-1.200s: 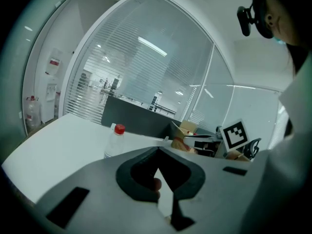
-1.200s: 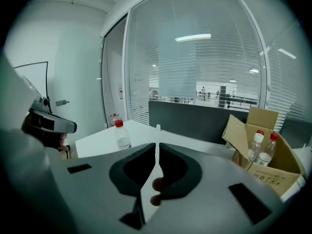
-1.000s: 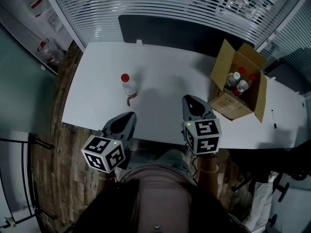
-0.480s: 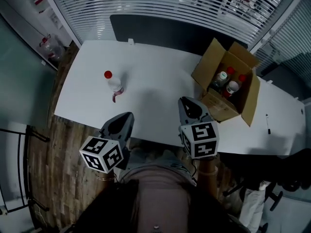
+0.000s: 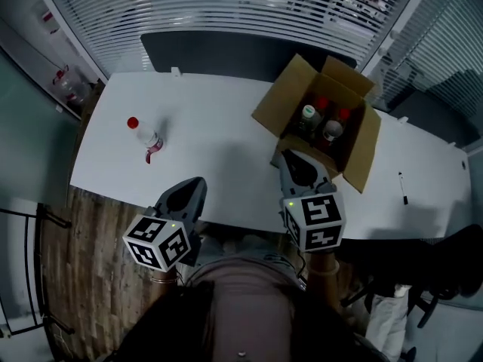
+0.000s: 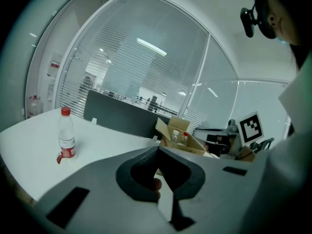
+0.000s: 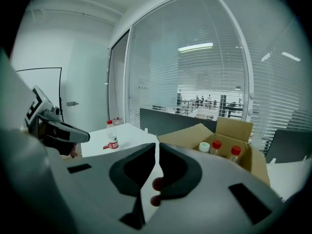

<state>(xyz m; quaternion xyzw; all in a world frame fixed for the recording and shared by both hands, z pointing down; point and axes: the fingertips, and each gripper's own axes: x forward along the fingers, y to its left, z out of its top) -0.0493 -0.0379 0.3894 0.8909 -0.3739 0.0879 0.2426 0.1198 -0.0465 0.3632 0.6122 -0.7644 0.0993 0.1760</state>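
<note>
We hold both grippers low over the near edge of the white desk (image 5: 219, 145), and neither has anything in it. The left gripper (image 5: 196, 181) has its jaws closed together, tips meeting, with nothing between them. The right gripper (image 5: 291, 155) is the same: jaws together, only the dark pads facing each other.

The open cardboard box (image 5: 281, 104) sits at about twelve to one o'clock from the right gripper, its near flap close to the gripper's tip. We cannot tell whether the two touch. Inside the box three bottles (image 5: 330, 130) stand upright side by side, one with a white cap and two with red caps.

A lone bottle (image 5: 143, 134) with a red cap and a red label stands upright at about ten o'clock from the left gripper, well apart from it and from the box, toward the desk's left end.

By how things lie, three bottles are in the box and one is out on the desk, with neither gripper on it.

A dark partition (image 5: 211, 51) runs along the desk's far edge at twelve o'clock. A pen (image 5: 401, 188) lies at about three o'clock from the box.
</note>
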